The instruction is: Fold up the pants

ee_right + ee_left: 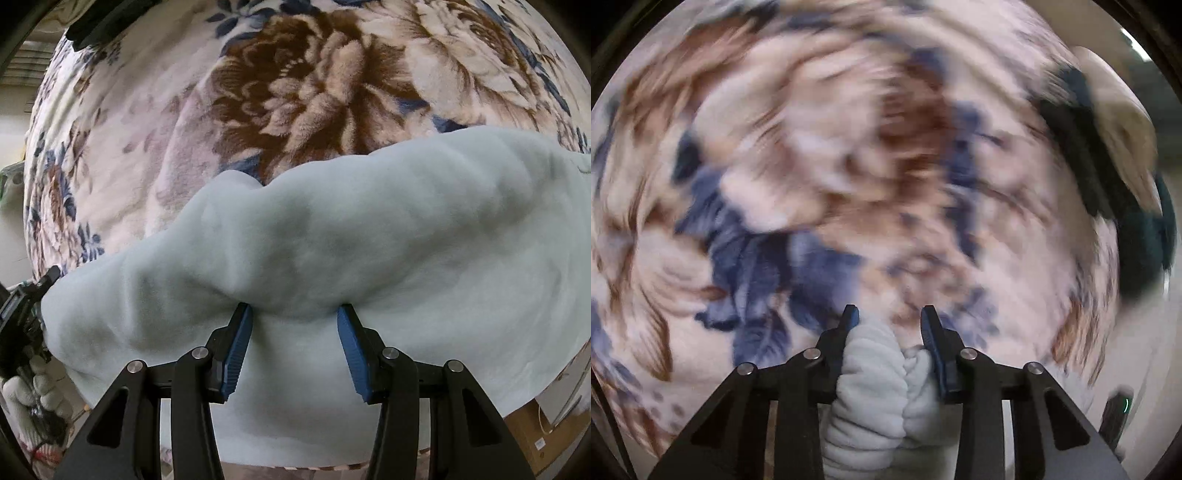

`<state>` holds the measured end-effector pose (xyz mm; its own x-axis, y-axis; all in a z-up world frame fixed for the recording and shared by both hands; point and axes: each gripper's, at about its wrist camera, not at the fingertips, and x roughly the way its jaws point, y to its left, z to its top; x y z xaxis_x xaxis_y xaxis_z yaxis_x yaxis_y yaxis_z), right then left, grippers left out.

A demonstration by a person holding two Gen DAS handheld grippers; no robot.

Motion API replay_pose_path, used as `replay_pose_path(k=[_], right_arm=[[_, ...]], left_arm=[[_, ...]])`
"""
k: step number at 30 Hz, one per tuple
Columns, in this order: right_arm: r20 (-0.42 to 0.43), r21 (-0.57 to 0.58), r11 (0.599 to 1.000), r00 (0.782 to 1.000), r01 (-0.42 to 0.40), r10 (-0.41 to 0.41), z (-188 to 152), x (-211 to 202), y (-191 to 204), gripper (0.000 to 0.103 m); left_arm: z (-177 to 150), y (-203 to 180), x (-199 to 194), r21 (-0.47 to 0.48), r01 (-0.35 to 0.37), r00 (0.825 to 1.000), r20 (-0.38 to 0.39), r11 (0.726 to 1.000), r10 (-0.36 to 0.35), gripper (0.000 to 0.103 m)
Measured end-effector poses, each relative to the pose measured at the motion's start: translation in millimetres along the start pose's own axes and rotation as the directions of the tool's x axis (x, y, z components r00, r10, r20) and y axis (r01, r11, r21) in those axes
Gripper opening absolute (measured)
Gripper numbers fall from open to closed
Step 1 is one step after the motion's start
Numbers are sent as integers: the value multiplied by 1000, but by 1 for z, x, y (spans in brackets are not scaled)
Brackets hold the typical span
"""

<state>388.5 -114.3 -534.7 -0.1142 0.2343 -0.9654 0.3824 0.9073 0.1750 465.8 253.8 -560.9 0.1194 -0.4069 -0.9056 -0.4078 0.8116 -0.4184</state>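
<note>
the pants (332,236), pale blue fleece, lie draped across the near edge of a bed covered by a flowered blanket (314,85), with part of them hanging over that edge toward the floor.

the left gripper (890,321) is closed partway on a bunched wad of the pants; the fabric fills the gap between both blue pads and looks squeezed. the right gripper (294,317) stands half open with the fleece rising between its fingers; whether the pads actually pinch it i cannot tell, since the cloth seems to sit loosely there. a gloved hand (26,391) shows at the left edge of the right wrist view, holding the other tool.

risks from here, as i judge them: the left side has a thick crumpled lump rather than a flat hem, so a layer could slip out when lifted and the fold would come out uneven. if the right side has no real hold, only one end will rise and the pants will twist or slide off the bed edge. the plush blanket may also drag on the fleece and pull the fold askew.
</note>
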Motion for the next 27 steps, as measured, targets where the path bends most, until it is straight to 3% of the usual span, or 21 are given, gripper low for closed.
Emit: replay_pose_path(k=[2,4,8,10,11,12,13,15,18,21,24,27], right_arm=[[-3,5,1000,1000,20,-20,0,2,4,52],[-2,14,1000,1000,27,-27,1,1,8,52],[-8,56,998,1000,-27,27,4,-11,7,52],[1,67,995,997,-80,80,5,-23,4,52],[4,60,994,996,-89,89,6,-28,3,52],[6,46,995,996,-92,92,8,-33,4,52],[4,16,996,997,-83,83,11,-39,7,52],[-5,-32,997,998,-64,64,21,-46,11,52],[-6,-98,993,998,-63,62,44,-61,13,53],[-66,-217,974,996,-70,57,81,-62,20,58],[-218,-254,957,972,-141,86,121,-33,22,58],[-402,-221,933,898,-284,178,137,6,25,56]], left_arm=[[6,8,13,-57,19,1000,-19,998,-20,32],[8,8,13,-96,52,998,-32,994,-55,40],[7,8,-23,-95,49,998,-35,994,-53,46],[0,-3,-53,-37,-7,1000,15,999,7,72],[-5,-13,-67,11,-50,998,49,999,49,80],[-12,-26,-77,64,-112,991,84,992,107,94],[-19,-39,-82,109,-166,982,108,980,155,99],[-33,-68,-80,185,-240,967,129,953,218,99],[-53,-97,-60,251,-259,965,96,933,242,99],[-69,-124,-27,267,-234,971,25,935,236,99],[-81,-148,4,257,-219,972,-24,941,233,99],[-93,-160,19,267,-305,947,-16,914,321,99]])
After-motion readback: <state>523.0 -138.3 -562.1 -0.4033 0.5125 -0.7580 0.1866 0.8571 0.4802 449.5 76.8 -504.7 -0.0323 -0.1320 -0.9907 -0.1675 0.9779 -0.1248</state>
